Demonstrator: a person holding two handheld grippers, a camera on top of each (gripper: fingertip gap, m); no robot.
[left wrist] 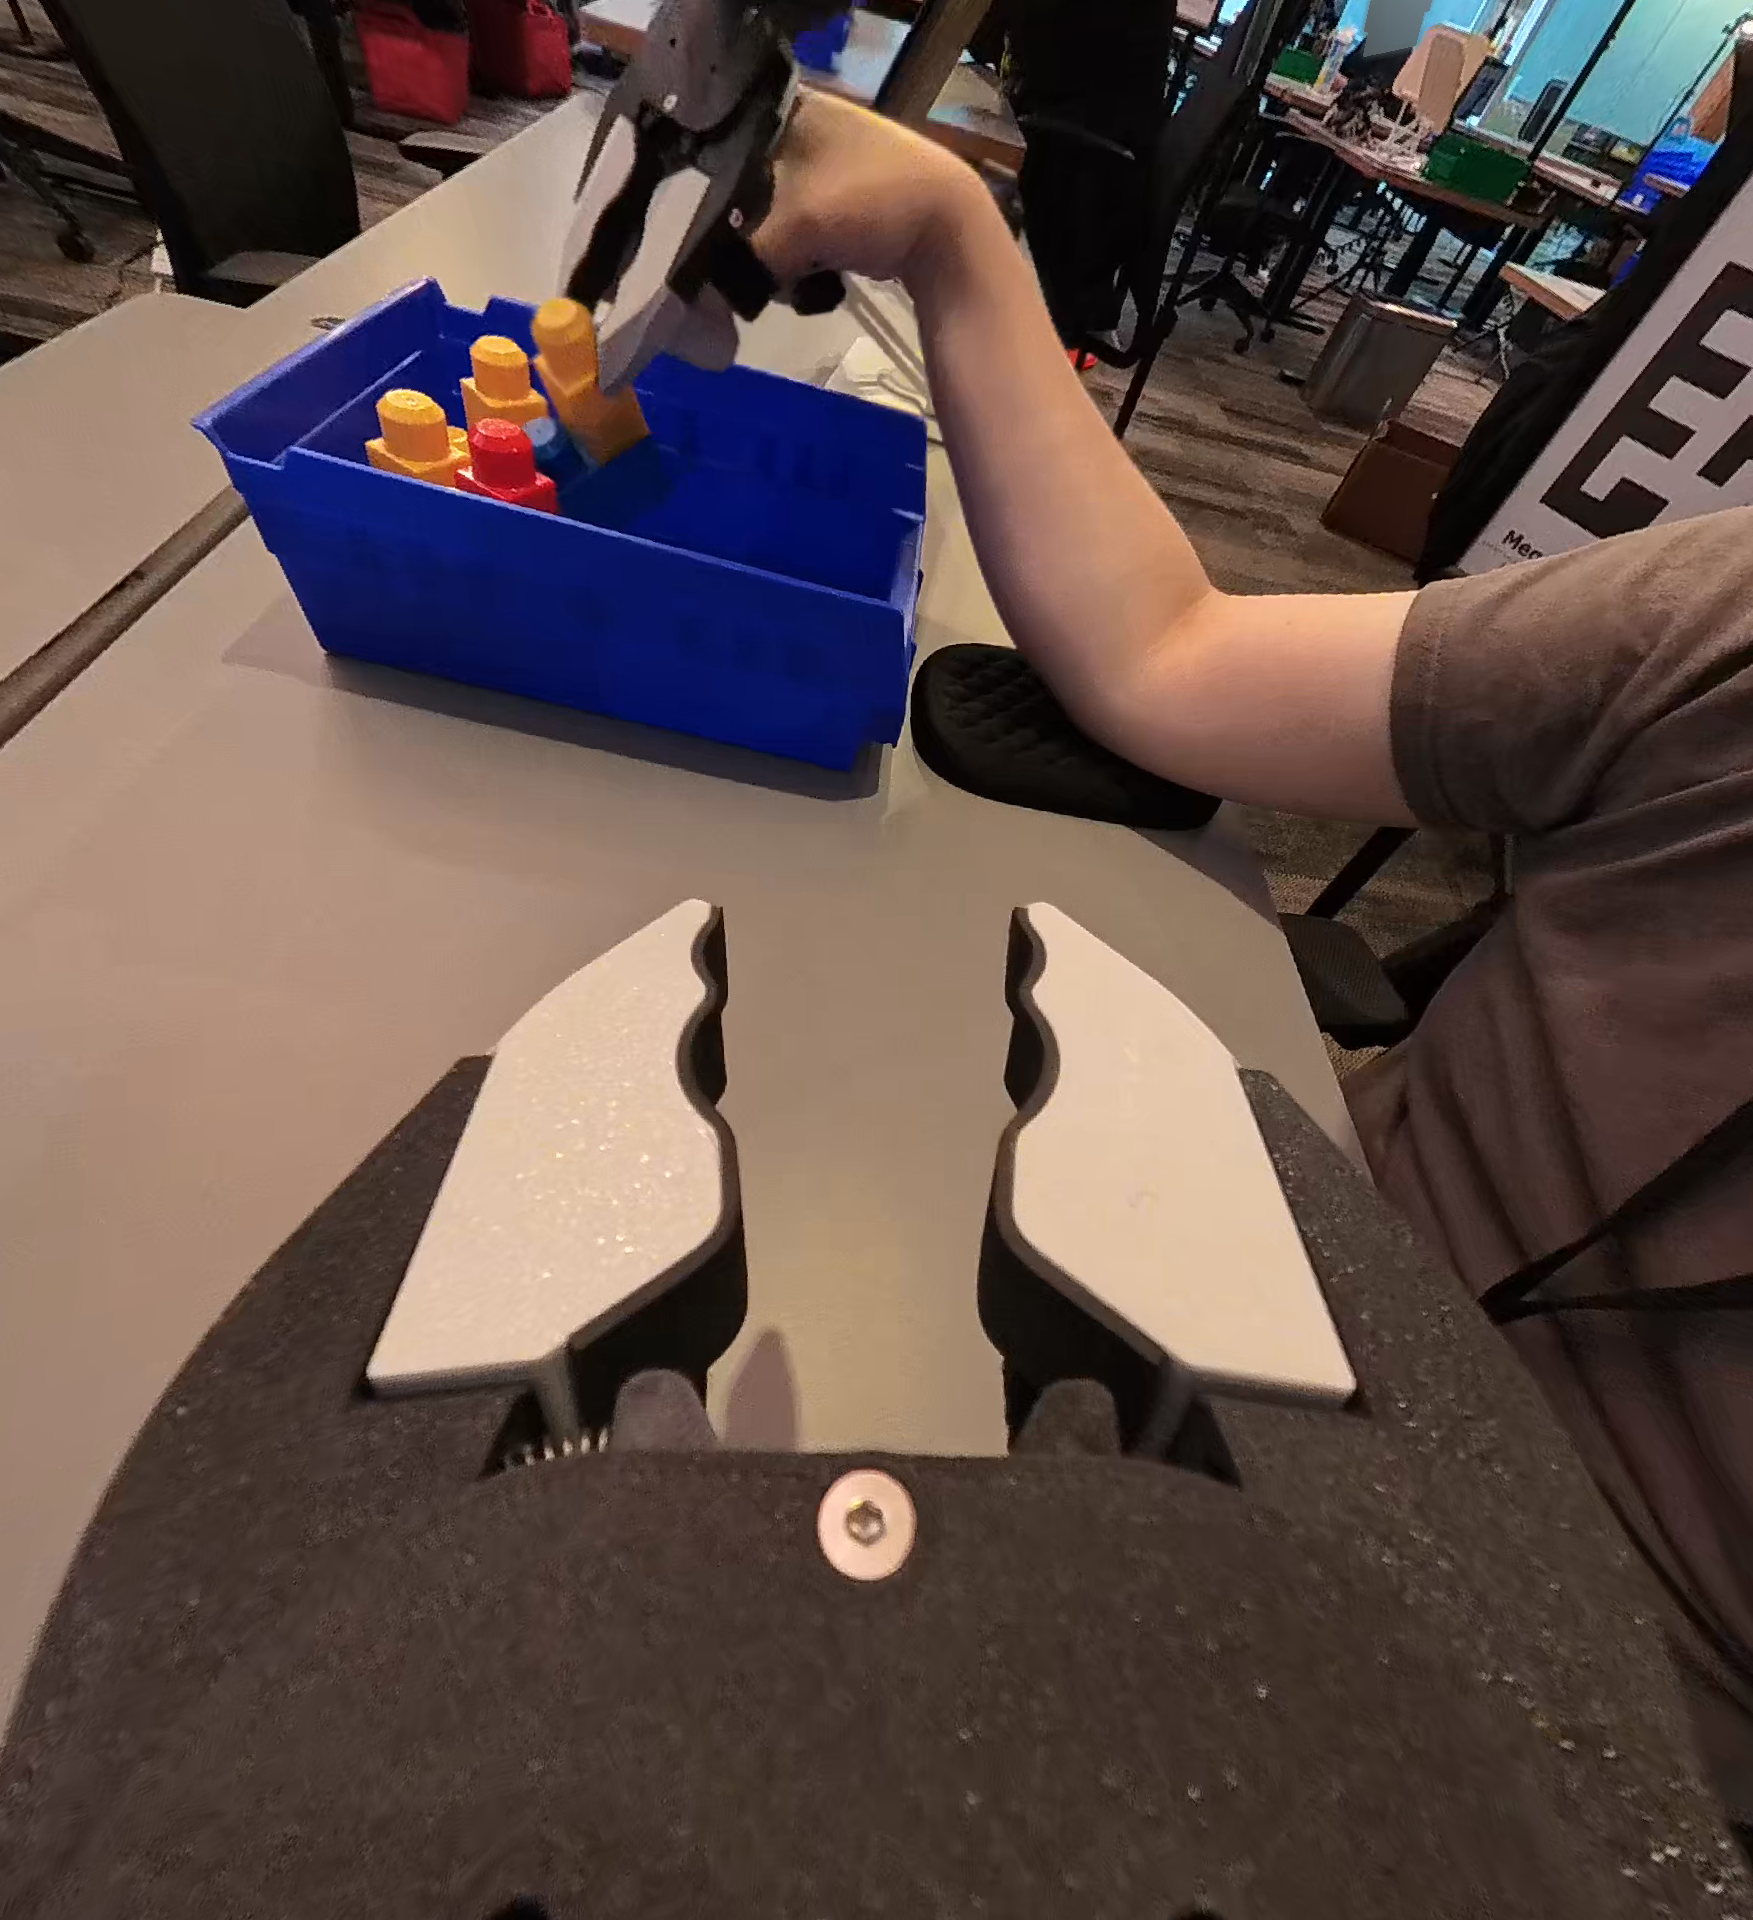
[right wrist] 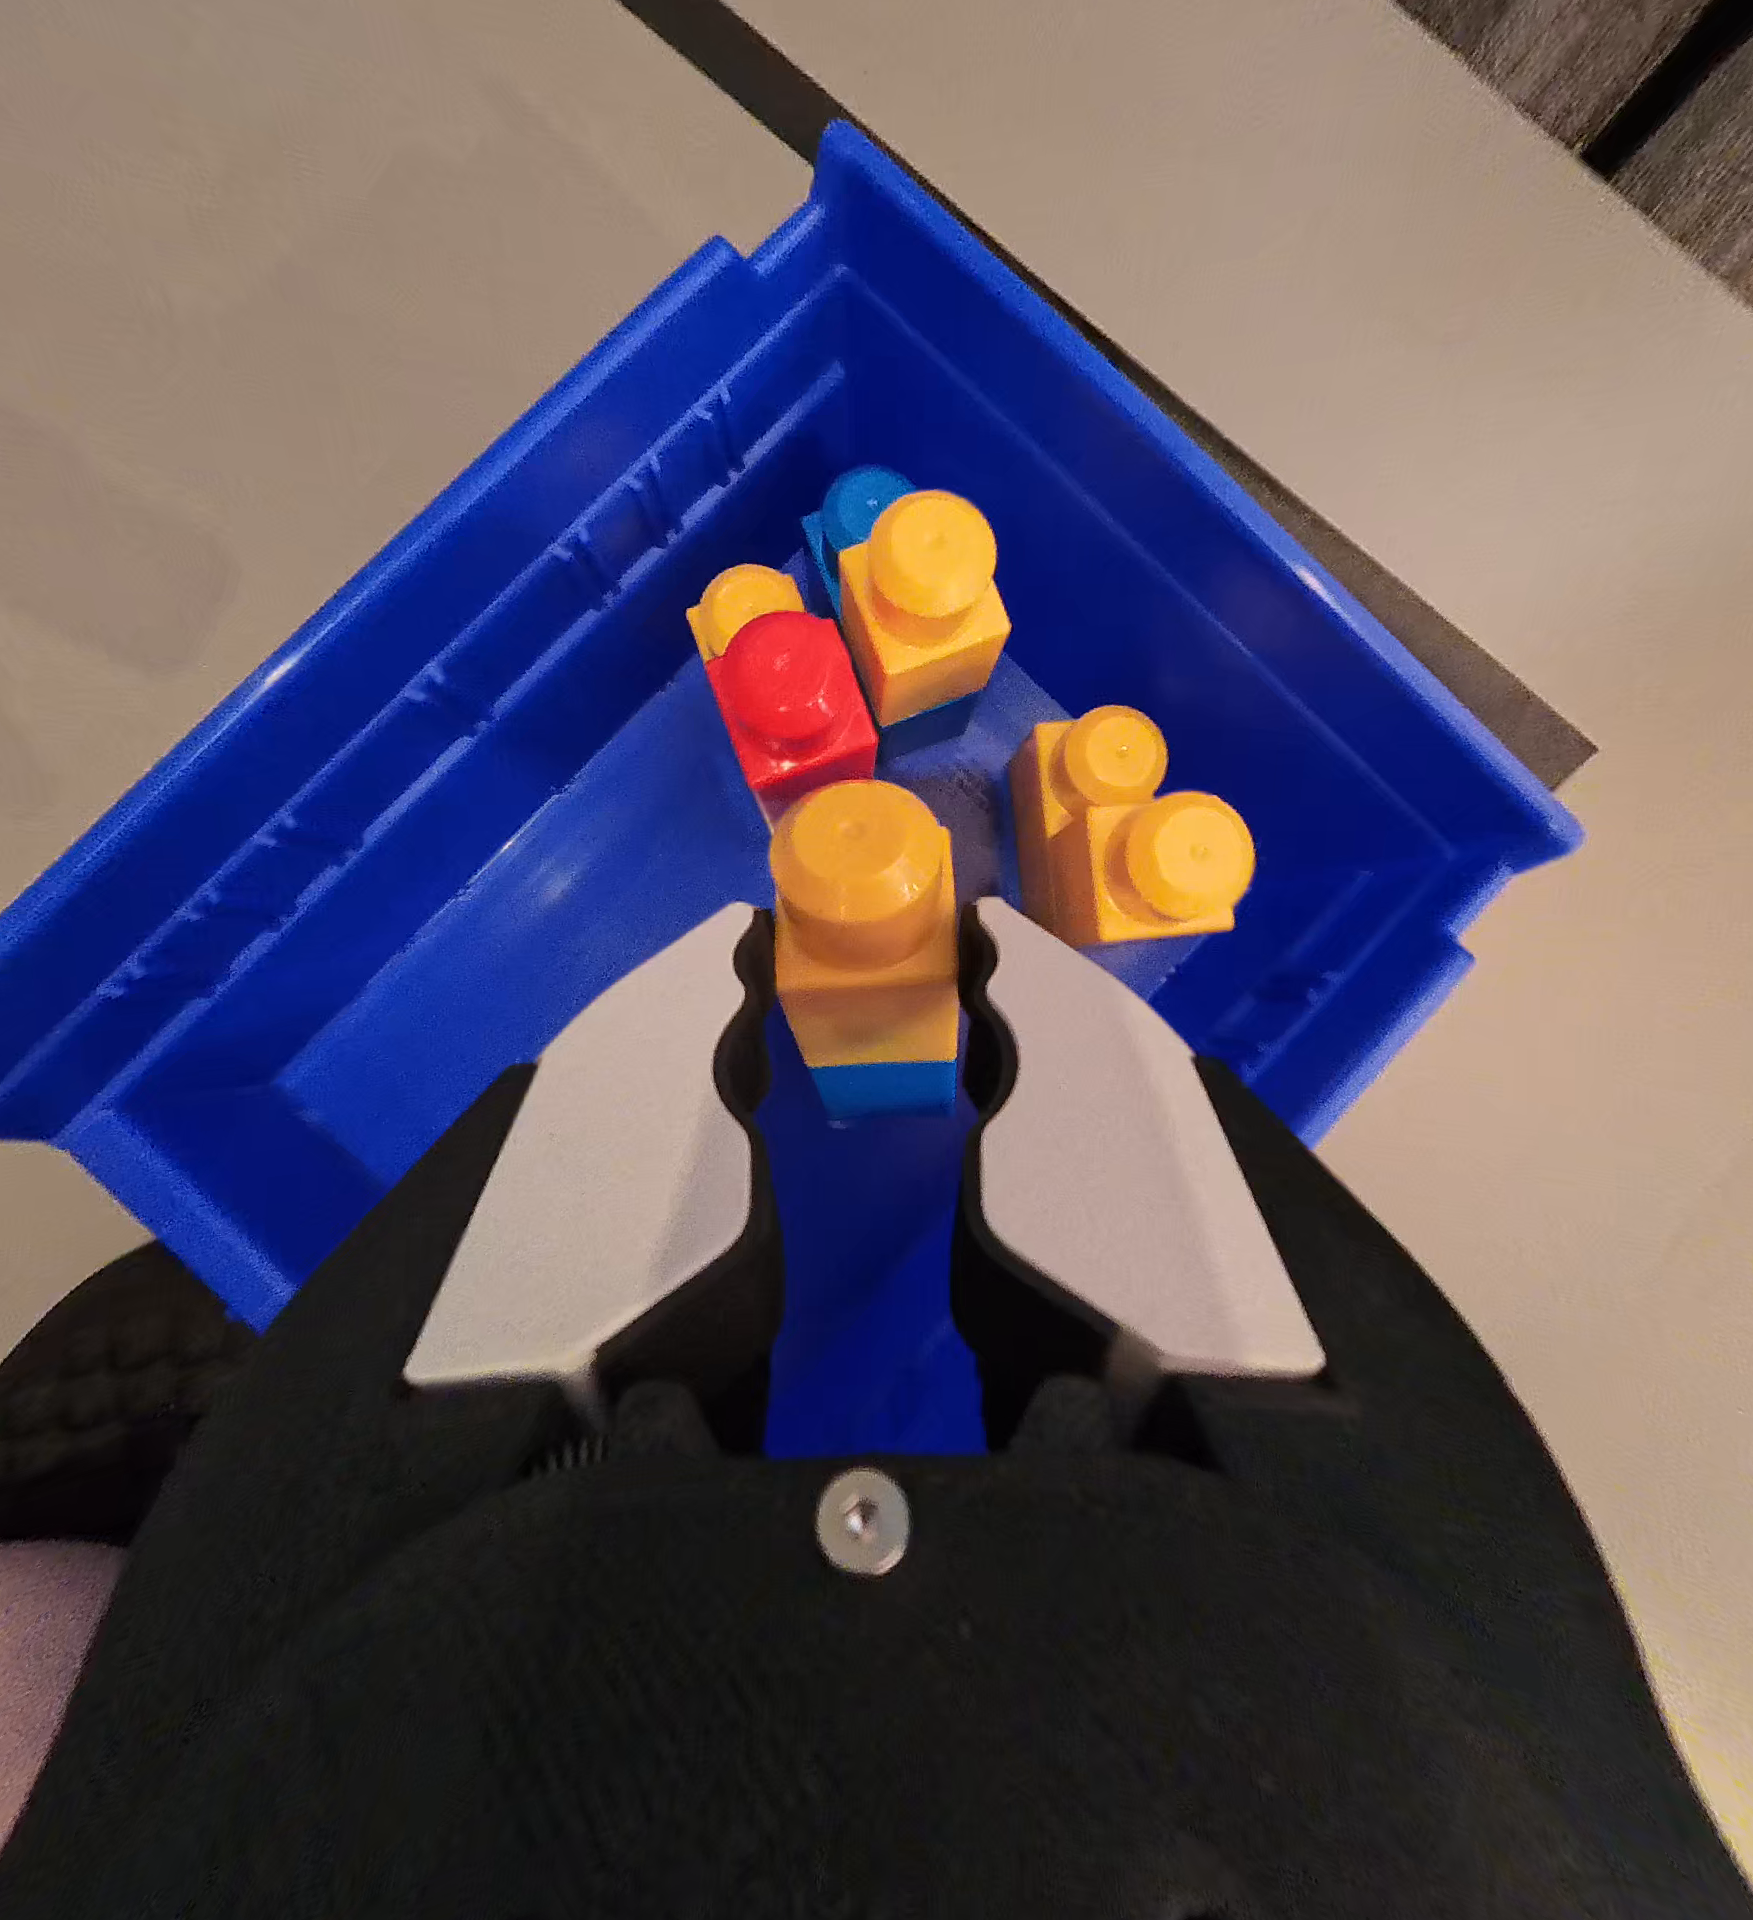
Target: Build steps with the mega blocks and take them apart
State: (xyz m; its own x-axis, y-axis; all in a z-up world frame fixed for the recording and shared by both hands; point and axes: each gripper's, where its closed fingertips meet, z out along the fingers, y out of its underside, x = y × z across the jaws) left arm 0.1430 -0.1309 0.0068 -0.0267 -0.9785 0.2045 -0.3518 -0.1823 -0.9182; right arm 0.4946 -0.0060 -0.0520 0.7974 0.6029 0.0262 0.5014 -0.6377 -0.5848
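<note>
right gripper (right wrist: 867,935) pinching yellow-on-blue block stack (right wrist: 867,956) over bin (right wrist: 498,644), left gripper (left wrist: 864,935) spread, empty

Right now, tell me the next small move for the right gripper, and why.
Probably lift straight up. The right gripper is shut on the orange block, which has a blue block beneath it, over the blue bin. Other blocks stand close ahead, so a sideways pull might knock them. The left gripper is open over the table.
</note>
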